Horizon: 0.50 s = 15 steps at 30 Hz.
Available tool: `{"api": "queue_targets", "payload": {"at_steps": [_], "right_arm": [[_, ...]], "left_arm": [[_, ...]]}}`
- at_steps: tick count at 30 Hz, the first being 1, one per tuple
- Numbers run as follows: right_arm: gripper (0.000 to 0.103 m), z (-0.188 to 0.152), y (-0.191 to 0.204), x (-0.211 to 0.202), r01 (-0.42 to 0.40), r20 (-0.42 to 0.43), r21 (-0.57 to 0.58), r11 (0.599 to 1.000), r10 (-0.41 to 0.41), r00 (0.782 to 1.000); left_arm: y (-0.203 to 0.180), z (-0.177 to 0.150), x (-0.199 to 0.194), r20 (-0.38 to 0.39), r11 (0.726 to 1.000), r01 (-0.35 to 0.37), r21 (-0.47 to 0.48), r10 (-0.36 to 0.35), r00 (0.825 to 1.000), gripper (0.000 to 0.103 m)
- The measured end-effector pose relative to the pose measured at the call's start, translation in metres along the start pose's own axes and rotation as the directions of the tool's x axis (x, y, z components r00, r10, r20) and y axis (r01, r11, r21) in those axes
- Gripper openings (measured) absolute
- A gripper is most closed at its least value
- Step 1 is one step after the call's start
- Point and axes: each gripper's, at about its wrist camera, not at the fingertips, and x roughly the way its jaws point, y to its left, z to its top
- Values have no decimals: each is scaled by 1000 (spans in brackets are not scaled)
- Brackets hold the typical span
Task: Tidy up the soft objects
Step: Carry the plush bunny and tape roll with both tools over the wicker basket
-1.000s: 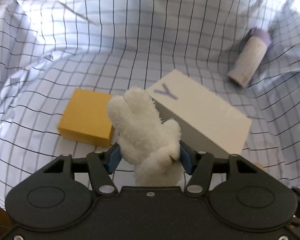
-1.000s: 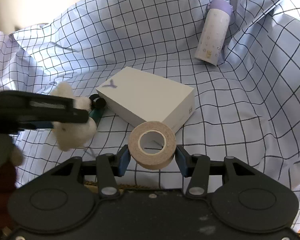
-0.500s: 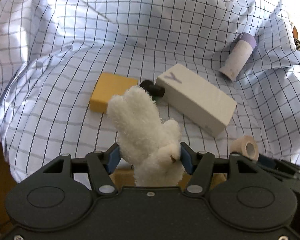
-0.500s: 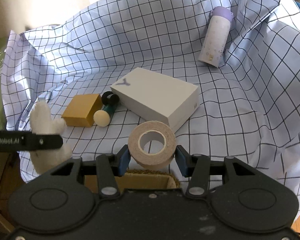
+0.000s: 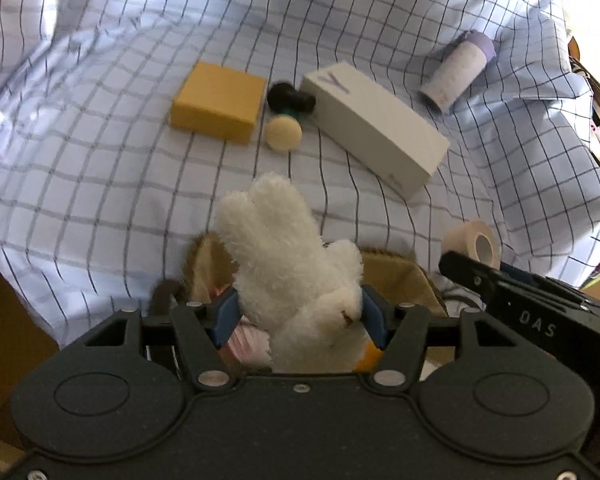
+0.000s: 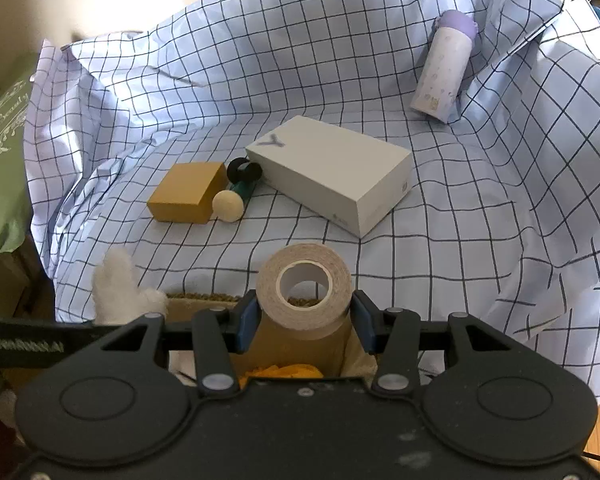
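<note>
Where the checked cloth (image 6: 440, 208) covers the surface, a white box (image 6: 332, 172) lies at centre, a purple-capped bottle (image 6: 444, 68) on its side beyond it, a yellow block (image 6: 186, 196) to its left and a small dark-and-cream tool (image 6: 236, 192) between. Below both grippers is an open brown basket (image 6: 204, 300). The left gripper (image 5: 300, 316) pinches a white plush toy (image 5: 288, 264) above it; beside it, the right gripper (image 6: 304, 320) clamps a tape roll (image 6: 304, 284).
</note>
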Motion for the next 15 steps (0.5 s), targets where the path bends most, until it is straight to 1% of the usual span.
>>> {"api": "queue_targets", "payload": {"at_steps": [9, 12, 15], "right_arm": [[48, -11, 1, -5, -19, -48, -15, 1000, 18, 999], [48, -15, 0, -4, -19, -65, -21, 1000, 17, 998], [48, -18, 0, -1, -21, -82, -23, 1000, 19, 996]], "left_arm": [[-1, -17, 9, -55, 999, 26, -37, -28, 998, 60], [-1, -21, 5, -57, 999, 32, -44, -35, 998, 60], [-1, -24, 0, -55, 999, 21, -35, -23, 998, 61]]}}
